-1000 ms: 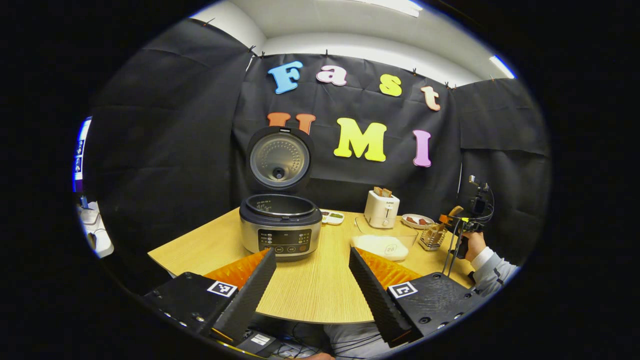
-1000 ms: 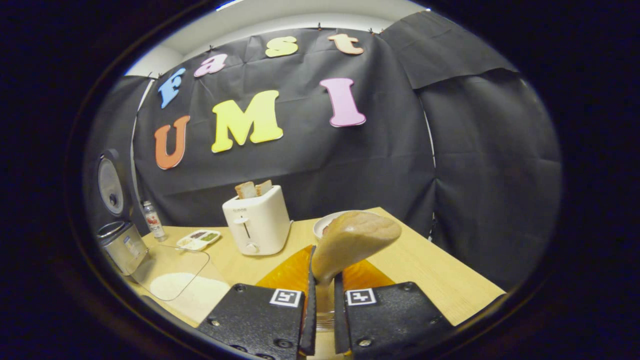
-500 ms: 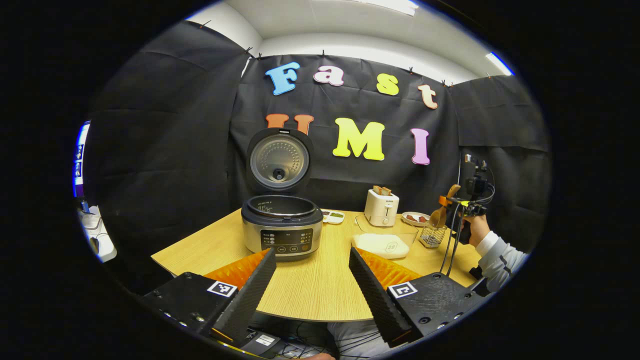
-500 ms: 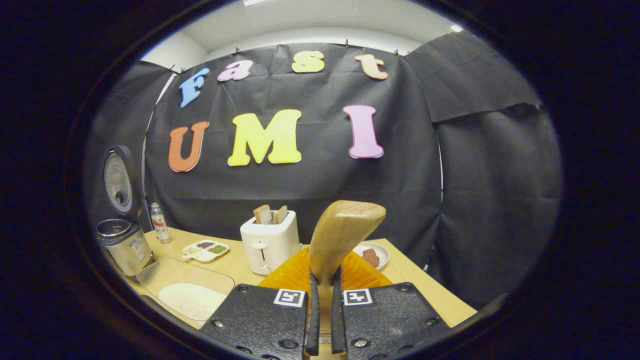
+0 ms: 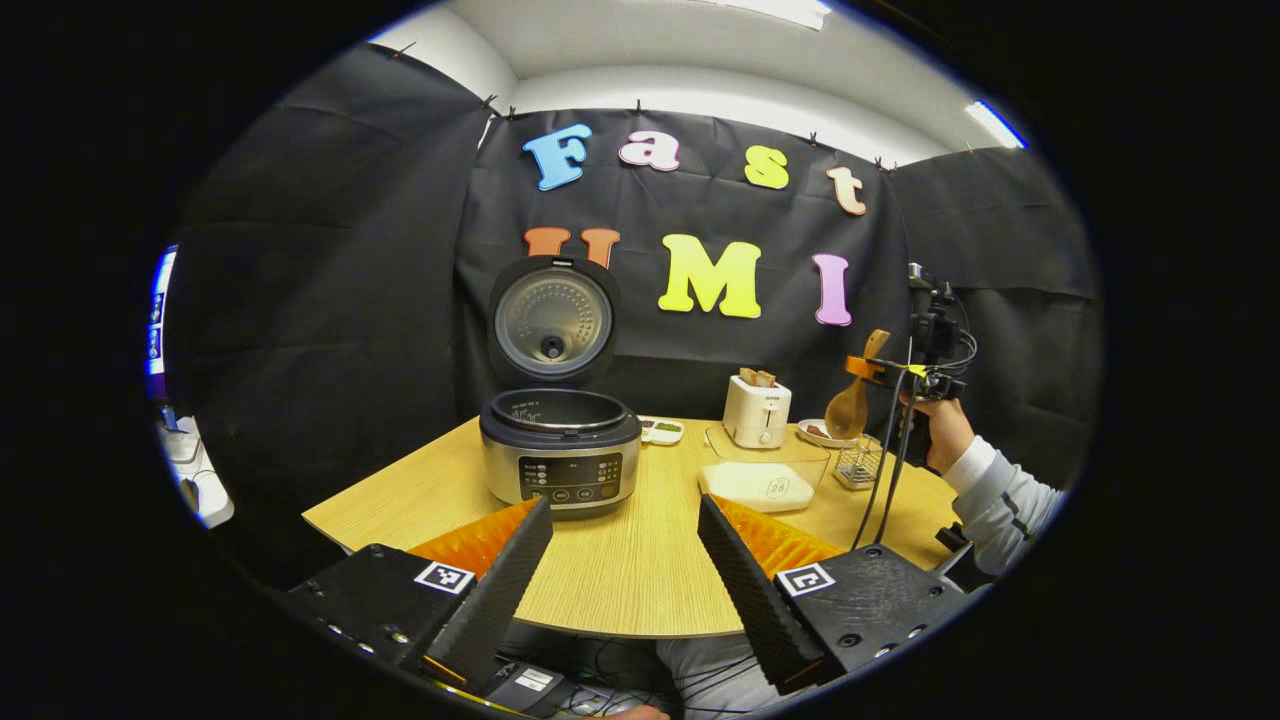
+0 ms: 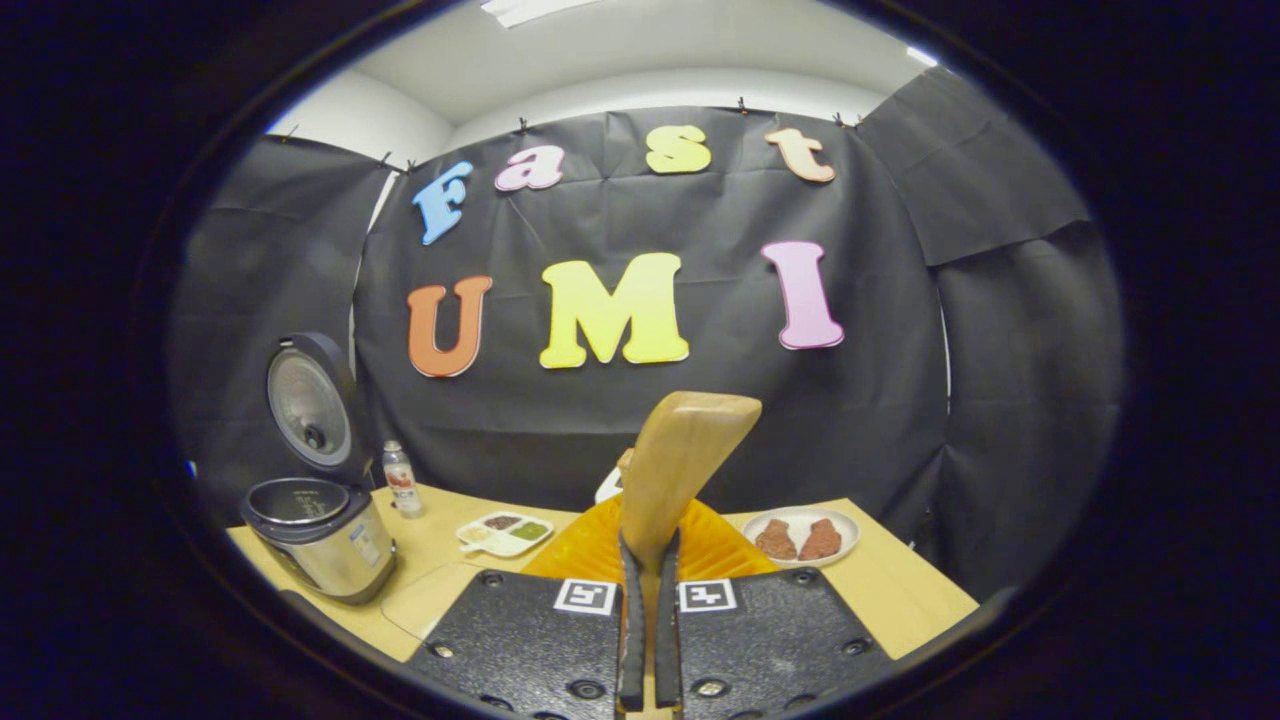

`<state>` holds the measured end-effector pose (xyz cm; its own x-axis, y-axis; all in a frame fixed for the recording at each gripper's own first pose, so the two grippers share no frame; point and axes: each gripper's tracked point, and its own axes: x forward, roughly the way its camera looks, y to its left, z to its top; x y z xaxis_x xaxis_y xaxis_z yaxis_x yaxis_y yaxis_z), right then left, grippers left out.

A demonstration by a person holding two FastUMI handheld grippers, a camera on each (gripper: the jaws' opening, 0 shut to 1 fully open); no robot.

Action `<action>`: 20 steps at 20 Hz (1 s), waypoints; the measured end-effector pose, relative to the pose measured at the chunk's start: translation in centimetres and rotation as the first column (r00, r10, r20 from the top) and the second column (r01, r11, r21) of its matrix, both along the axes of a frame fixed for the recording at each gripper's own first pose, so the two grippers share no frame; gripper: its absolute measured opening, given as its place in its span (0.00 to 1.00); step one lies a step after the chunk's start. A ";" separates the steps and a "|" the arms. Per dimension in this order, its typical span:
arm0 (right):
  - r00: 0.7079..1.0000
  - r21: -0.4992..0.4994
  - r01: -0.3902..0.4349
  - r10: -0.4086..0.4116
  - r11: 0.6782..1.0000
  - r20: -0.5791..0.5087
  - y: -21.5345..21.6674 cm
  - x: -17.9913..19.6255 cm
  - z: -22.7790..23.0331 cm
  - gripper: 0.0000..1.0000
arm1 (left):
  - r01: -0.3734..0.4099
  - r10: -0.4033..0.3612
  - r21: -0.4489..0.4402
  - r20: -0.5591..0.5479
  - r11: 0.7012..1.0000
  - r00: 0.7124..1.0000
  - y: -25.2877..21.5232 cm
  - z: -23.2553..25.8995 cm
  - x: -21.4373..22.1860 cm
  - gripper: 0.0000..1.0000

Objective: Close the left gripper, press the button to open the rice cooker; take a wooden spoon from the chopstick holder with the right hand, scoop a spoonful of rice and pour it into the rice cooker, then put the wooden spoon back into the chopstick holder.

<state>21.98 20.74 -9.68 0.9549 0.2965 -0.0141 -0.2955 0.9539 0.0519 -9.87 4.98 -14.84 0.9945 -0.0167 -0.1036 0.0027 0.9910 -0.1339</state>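
Wooden spoon [image 6: 680, 455] clamped in the right gripper [image 6: 647, 625], up in the air above the table [image 5: 620, 570].

The jaws are shut tight on the smooth pale handle, which rises straight ahead of them and broadens to a rounded end; from the left gripper view the spoon's oval bowl [image 5: 848, 412] hangs below the jaws, over the wire-mesh chopstick holder [image 5: 860, 464]. Left gripper [image 5: 620, 560] sits low with its ribbed jaws spread wide, nothing between them. Straight ahead of those jaws stands the rice cooker [image 5: 560, 455], round and brushed-metal, its lid [image 5: 552, 322] upright, dimpled inside. Ahead and right of them, a clear tray of white rice [image 5: 762, 478], then a boxy white toaster [image 5: 757, 411] with bread in its slots. Writing on the cooker is too small to read.
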 end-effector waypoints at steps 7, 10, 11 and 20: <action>0.999 -0.031 -0.048 0.047 0.998 -0.016 5.9 0.5 -2.6 0.10 | -0.007 0.007 -0.010 0.003 1.000 1.000 0.2 -0.8 0.2 0.95; 0.998 -0.047 -0.031 0.029 0.998 -0.054 6.5 1.2 -5.2 0.10 | -0.006 0.005 -0.022 -0.015 1.000 1.000 0.4 -1.6 0.4 0.95; 0.997 -0.060 -0.033 0.028 0.998 -0.071 6.8 1.3 -6.5 0.10 | -0.006 0.006 -0.025 -0.019 1.000 1.000 0.4 -1.8 0.5 0.95; 0.912 0.070 -0.146 0.162 0.987 -0.378 10.7 -1.0 -15.2 0.10 | -0.001 -0.002 -0.068 -0.047 0.998 0.999 0.8 -2.9 0.7 0.95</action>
<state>20.95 31.48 -24.87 0.8217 0.4475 -0.3529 -0.3890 0.8929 0.2267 -9.19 5.79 -17.70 0.9885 -0.0259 -0.1489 -0.0046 0.9797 -0.2006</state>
